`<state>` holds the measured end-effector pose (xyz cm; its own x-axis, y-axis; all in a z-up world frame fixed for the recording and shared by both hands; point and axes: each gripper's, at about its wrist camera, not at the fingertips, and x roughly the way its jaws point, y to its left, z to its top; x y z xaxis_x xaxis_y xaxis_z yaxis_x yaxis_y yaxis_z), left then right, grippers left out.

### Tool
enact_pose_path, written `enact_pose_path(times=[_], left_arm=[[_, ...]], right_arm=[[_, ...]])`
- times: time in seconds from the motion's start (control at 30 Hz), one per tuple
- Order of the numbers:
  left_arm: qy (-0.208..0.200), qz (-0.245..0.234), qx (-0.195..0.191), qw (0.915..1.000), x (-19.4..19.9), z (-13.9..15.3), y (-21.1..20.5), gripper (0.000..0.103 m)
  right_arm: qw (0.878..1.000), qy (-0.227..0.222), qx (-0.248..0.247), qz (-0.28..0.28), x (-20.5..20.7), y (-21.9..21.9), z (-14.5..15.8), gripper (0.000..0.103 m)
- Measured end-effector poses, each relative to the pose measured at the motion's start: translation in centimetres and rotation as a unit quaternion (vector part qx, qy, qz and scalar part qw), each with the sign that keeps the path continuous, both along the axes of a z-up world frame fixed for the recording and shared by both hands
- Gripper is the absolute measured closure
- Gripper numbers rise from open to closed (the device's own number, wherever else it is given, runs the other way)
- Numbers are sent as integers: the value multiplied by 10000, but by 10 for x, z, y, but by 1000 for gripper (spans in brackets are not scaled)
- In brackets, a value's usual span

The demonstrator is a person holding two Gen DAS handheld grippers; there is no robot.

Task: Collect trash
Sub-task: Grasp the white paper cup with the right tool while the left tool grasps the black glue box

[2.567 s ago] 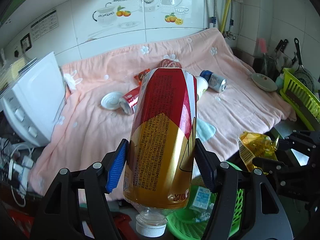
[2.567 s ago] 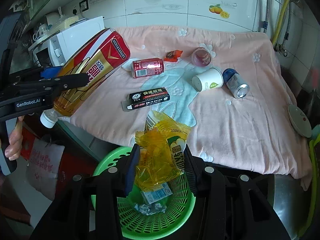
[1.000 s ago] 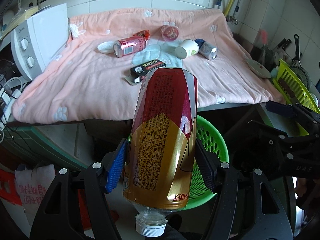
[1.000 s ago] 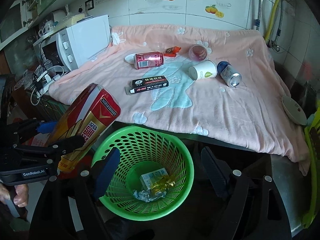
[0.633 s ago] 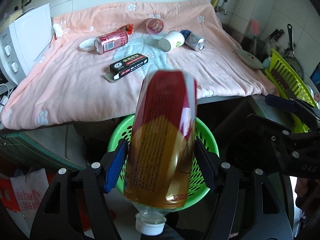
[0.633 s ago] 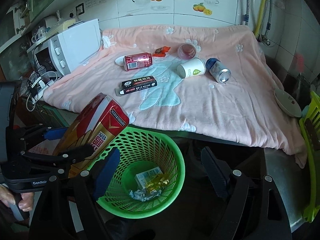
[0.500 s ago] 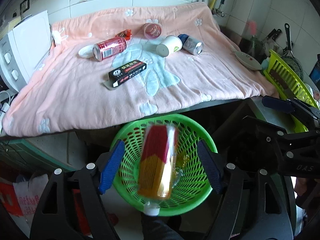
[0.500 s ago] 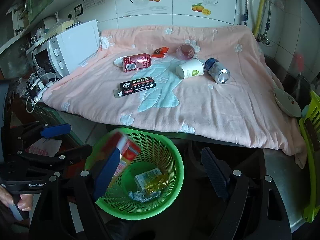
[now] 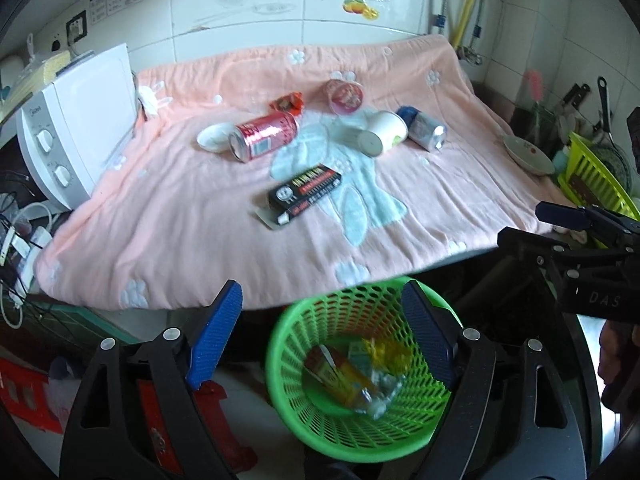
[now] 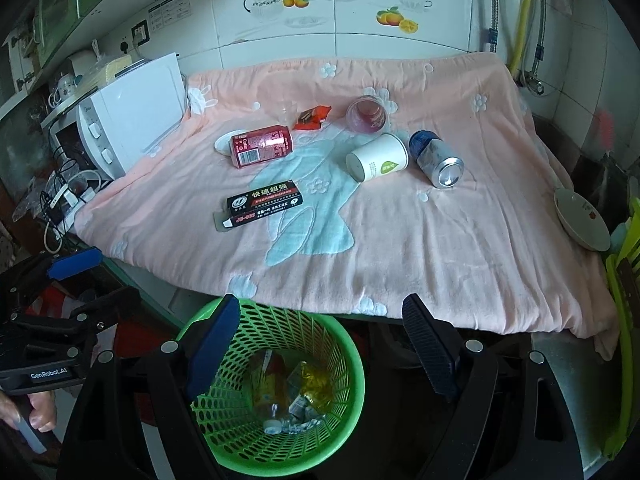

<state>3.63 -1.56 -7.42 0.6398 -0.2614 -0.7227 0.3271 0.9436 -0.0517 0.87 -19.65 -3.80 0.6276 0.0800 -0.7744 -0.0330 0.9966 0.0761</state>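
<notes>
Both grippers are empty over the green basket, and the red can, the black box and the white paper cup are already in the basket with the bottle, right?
Not quite. The red can, black box and white paper cup lie on the pink blanket, as the right wrist view shows. Only the bottle and wrappers are in the green basket. Both grippers are empty.

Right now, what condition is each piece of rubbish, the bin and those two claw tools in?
Red can: on its side.
Paper cup: tipped over.
Silver can: on its side.
Black box: lying flat.
Pink cup: tipped over.
Green basket: upright, trash inside.
Left gripper: opening, nothing between.
Right gripper: open, empty.
</notes>
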Motion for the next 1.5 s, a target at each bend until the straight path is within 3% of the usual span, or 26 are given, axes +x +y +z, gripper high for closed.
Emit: enact_pose_path(times=[0.37, 0.6, 1.0, 1.3, 1.5], left_arm=[[-199, 220, 168, 9994, 51, 9, 17, 21], [-136, 143, 294, 9994, 89, 0, 17, 21], [-113, -201, 532, 9983, 141, -22, 4, 21], [-22, -469, 686, 9965, 174, -38, 1, 21], [79, -676, 717, 9951, 189, -50, -5, 21]], right_arm=[[9950, 334, 735, -580, 102, -32, -1, 23], [9910, 538, 832, -900, 163, -47, -11, 23], [9778, 1050, 924, -1560, 261, -69, -57, 23], [9614, 1516, 999, -2070, 303, -80, -100, 24], [9556, 1614, 1175, -2169, 320, -79, -110, 27]])
